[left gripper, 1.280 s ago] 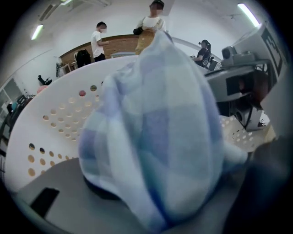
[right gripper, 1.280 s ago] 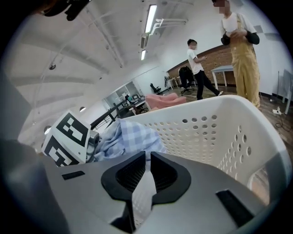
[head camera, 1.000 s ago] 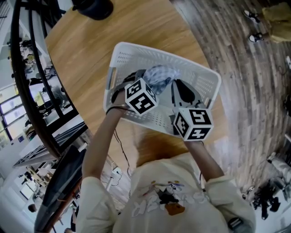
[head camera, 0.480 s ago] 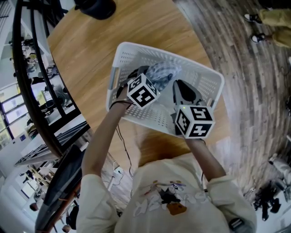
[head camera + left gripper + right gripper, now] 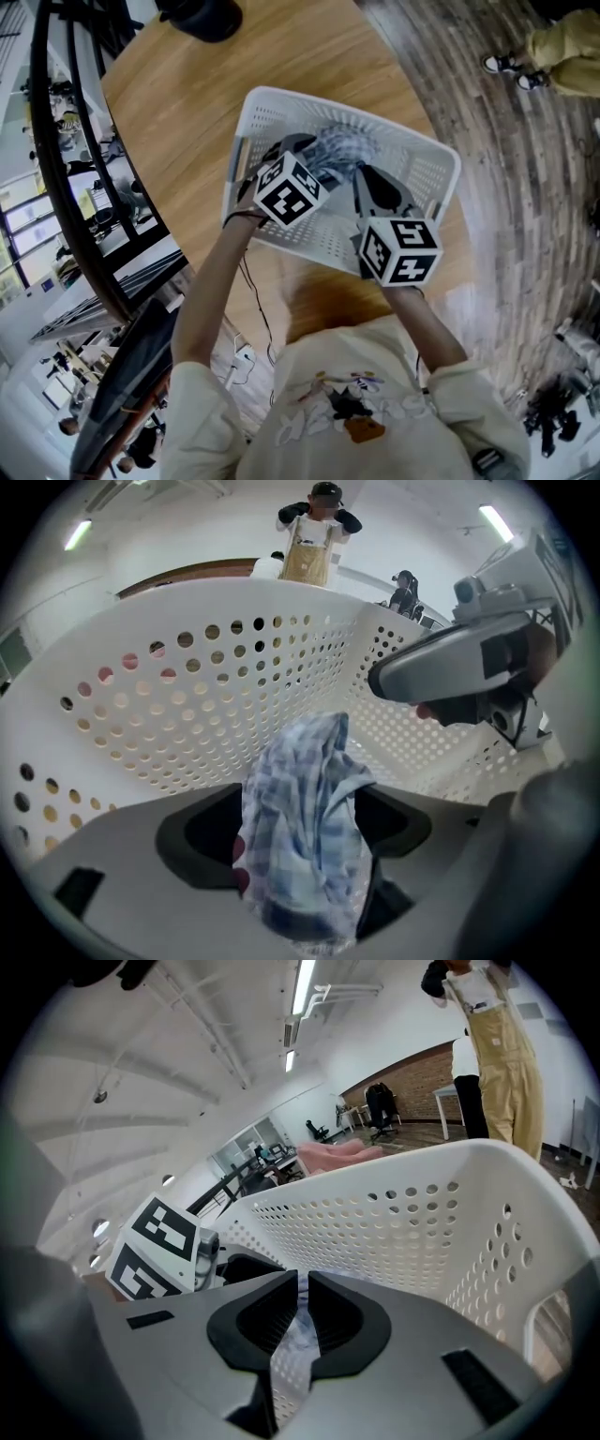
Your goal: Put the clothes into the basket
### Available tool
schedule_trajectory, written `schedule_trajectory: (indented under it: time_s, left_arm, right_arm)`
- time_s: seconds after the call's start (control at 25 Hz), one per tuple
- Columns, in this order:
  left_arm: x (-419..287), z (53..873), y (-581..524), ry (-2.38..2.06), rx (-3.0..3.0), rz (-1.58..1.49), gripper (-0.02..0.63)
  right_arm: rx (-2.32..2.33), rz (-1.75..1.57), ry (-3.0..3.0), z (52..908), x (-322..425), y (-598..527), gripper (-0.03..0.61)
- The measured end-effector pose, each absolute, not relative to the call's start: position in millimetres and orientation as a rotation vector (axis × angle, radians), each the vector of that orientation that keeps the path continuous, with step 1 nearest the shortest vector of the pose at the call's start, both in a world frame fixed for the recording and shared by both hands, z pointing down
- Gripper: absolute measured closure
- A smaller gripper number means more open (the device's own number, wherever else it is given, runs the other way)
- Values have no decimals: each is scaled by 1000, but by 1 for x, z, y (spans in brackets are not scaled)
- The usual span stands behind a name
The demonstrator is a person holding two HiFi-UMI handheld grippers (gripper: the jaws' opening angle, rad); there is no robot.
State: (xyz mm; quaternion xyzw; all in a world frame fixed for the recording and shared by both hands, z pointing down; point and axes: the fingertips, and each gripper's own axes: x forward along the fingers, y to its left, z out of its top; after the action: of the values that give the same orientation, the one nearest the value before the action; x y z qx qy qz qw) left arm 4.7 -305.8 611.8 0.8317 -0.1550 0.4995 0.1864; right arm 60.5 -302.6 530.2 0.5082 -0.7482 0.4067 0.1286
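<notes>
Cloth [image 5: 339,148] down in the basket [image 5: 281,120], and that was the big part of the job done! The blue-checked piece sat bunched near the far wall, upper middle of the head view, well inside the rim. The basket itself stood on the wooden table [image 5: 187,103].

My left gripper [image 5: 305,832] was opening. Its jaws stood wide, the cloth rose in a soft heap between them, and neither pad pressed on it that I could see. So the release was under way on that side, and I judged the fabric free to slump onto the basket floor.

My right gripper [image 5: 300,1297] was a different story. Its jaws were drawn narrow, tips almost together, with a sliver of blue fabric showing in the slit between the pads. I took that for a pinch on the cloth's edge, though the slit was thin and I held that reading loosely.

Both tools were inside the basket walls, the left one to the left of the heap and the right one at its lower right.

What was left, as I read it, was to let go on the right and lift both tools out over the rim. I spotted no other garment on the table in the head view, so I reckoned this piece was close to the whole task.
</notes>
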Motion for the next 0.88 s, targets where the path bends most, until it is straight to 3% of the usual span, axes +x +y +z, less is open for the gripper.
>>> schedule_trajectory:
  time_s: [0.52, 0.68, 0.88]
  left_arm:
    - [10, 570, -292, -438, 2363, 1328, 242]
    - [9, 549, -293, -510, 2374, 1321, 338]
    - [5, 532, -287, -592, 2375, 1280, 411]
  right_arm:
    - [1518, 1155, -2222, 500, 68, -293, 546]
    - [1537, 1142, -2233, 488, 73, -288, 545]
    - [1552, 1140, -2263, 475, 75, -277, 545]
